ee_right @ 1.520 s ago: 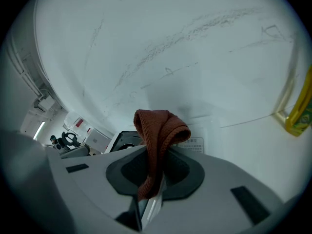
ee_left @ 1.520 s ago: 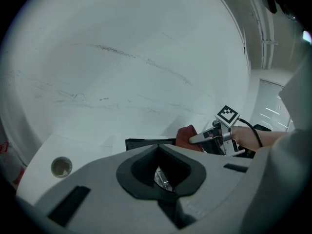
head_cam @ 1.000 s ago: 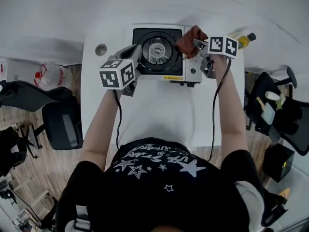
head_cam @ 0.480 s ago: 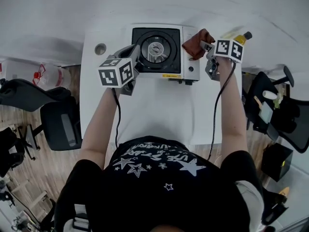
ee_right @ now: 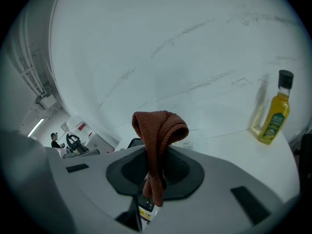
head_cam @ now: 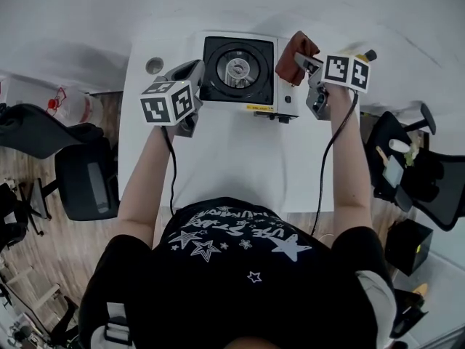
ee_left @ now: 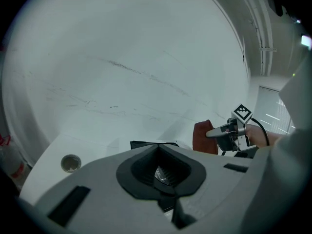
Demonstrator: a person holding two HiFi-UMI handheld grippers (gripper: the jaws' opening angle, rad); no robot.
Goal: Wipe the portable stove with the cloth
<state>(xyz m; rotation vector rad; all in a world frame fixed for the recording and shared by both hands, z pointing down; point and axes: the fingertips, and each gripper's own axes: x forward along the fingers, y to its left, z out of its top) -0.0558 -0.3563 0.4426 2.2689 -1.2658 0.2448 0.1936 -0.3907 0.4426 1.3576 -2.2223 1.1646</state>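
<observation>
Rust-brown cloth [ee_right: 158, 135] is pinched, bunched, in the clenched right gripper [ee_right: 152, 186] and held over the right end of the portable stove [head_cam: 240, 71] on the white table [head_cam: 232, 158]. The left gripper [ee_left: 163, 182] is closed on nothing just beside the stove's left edge. The oil bottle [ee_right: 273, 113] standing near the right gripper could be toppled by a wide sweep, and the unbraced stove could be pushed along the table.

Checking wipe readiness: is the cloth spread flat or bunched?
Bunched: the cloth is folded over itself, pinched in the jaws of the right gripper.
</observation>
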